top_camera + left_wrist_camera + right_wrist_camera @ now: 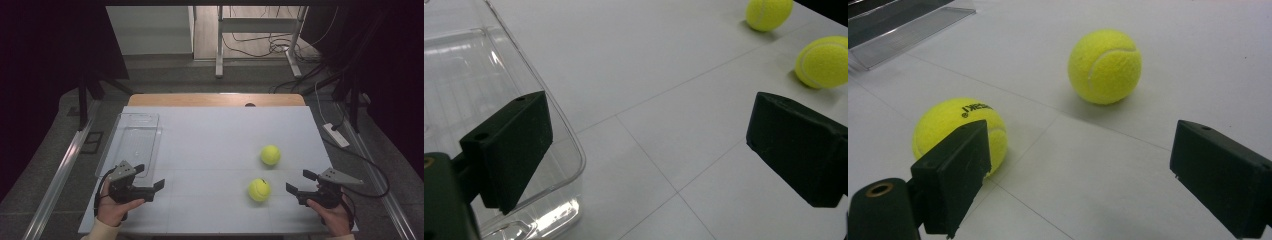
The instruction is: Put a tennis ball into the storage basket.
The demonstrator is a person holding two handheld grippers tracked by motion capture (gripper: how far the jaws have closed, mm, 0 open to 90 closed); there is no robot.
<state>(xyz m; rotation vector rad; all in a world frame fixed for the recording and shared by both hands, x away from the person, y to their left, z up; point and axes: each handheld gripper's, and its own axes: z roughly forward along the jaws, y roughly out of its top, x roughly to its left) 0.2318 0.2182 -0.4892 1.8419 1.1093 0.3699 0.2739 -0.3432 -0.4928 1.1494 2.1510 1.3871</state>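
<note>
The near ball (259, 190) sits on the white table (210, 140), toward our right side, and the far ball (270, 155) lies a little beyond it, the two apart. We have our right gripper (301, 186) just beside that near ball, jaws spread wide and holding nothing, pointing leftward at it. In the right gripper view the near ball (959, 134) lies off behind the left jaw, not between the jaws, so we judge a small swing toward it is needed. Being round, it has no long axis to line up with. Our left gripper (150, 187) is well apart from both balls, jaws wide and empty, next to the clear tray (135, 142). The tray looks empty, though the plastic glares.
</note>
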